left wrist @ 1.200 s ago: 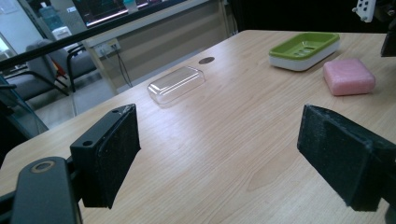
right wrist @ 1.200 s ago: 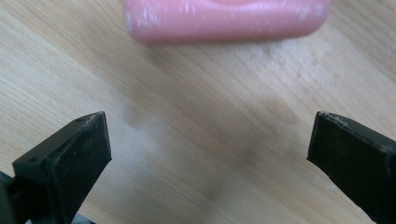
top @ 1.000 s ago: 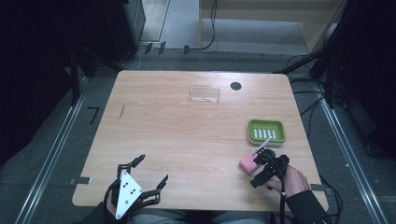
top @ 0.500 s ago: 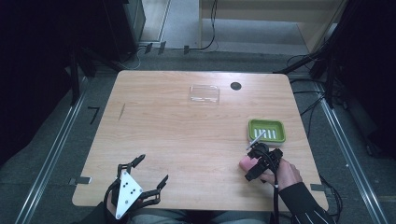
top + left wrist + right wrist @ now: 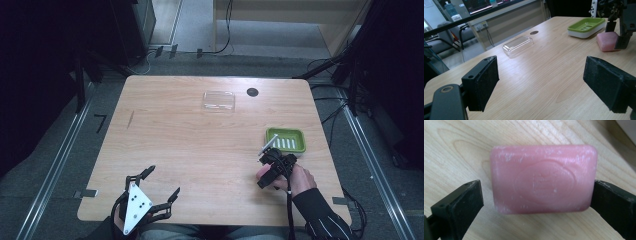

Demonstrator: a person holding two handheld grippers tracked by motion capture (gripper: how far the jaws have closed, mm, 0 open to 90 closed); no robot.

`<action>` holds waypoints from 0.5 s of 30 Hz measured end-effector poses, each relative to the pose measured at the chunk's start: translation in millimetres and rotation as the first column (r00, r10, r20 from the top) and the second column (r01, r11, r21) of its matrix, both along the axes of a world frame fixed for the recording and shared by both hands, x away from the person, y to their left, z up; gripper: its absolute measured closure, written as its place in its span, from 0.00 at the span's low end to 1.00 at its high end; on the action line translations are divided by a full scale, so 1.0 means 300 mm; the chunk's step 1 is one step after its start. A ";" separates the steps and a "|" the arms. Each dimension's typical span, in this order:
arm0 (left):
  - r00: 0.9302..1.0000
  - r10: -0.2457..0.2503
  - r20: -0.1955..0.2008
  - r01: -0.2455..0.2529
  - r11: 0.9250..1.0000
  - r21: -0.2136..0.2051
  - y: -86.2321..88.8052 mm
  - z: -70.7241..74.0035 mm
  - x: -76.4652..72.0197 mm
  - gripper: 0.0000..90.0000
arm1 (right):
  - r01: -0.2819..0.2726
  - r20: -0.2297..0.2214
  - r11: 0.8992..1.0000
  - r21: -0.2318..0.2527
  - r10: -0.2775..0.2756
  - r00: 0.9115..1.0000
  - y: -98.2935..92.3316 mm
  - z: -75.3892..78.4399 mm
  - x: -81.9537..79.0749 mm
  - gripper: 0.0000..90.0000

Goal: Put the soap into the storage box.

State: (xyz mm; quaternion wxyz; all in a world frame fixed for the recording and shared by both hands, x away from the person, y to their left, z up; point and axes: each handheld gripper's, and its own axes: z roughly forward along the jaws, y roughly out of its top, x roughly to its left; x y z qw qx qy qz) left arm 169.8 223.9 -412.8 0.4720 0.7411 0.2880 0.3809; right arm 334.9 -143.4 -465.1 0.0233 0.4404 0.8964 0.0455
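We see a pink soap (image 5: 543, 178) lying flat on the desk (image 5: 190, 145) near its right edge, just in front of the green soap dish (image 5: 285, 140). The right gripper (image 5: 270, 167) straddles the soap with its jaws wide, one pad touching an end, a gap at the other. The left gripper (image 5: 150, 192) hovers spread wide over the front edge. A clear lid (image 5: 219, 100) sits near the far edge.

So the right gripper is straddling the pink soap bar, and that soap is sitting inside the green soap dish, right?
Not quite. The right gripper does straddle the pink soap bar, but the soap lies on the bare wooden table, beside the green soap dish, not in it. The left gripper view shows them apart.
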 end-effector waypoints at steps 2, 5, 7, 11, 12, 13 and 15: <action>1.000 -0.001 0.000 0.001 1.000 0.001 0.000 0.000 -0.001 0.15 | 0.002 0.000 1.000 0.002 -0.002 1.000 0.004 -0.004 0.006 0.00; 1.000 0.000 0.001 0.000 1.000 -0.001 0.001 0.000 0.000 0.15 | -0.004 0.001 1.000 0.001 0.004 1.000 0.007 -0.006 0.014 0.00; 1.000 -0.001 0.001 0.001 1.000 0.001 0.001 0.000 0.000 0.15 | -0.003 0.000 1.000 -0.001 0.003 1.000 0.011 -0.007 0.018 0.00; 1.000 0.000 0.001 0.000 1.000 -0.003 0.001 0.000 0.000 0.15 | -0.017 -0.008 1.000 -0.005 0.017 1.000 0.016 -0.014 0.027 0.00; 1.000 0.000 0.001 0.000 1.000 -0.001 0.001 0.000 0.000 0.15 | -0.020 -0.010 1.000 -0.006 0.020 1.000 0.017 -0.015 0.030 0.00; 1.000 0.000 0.001 0.000 1.000 -0.001 0.001 0.000 0.000 0.15 | -0.017 -0.011 1.000 -0.004 0.017 1.000 0.019 -0.016 0.031 0.00; 1.000 0.000 0.001 0.000 1.000 -0.002 0.001 0.000 0.000 0.15 | -0.030 -0.012 1.000 -0.005 0.030 0.999 0.018 -0.019 0.036 0.00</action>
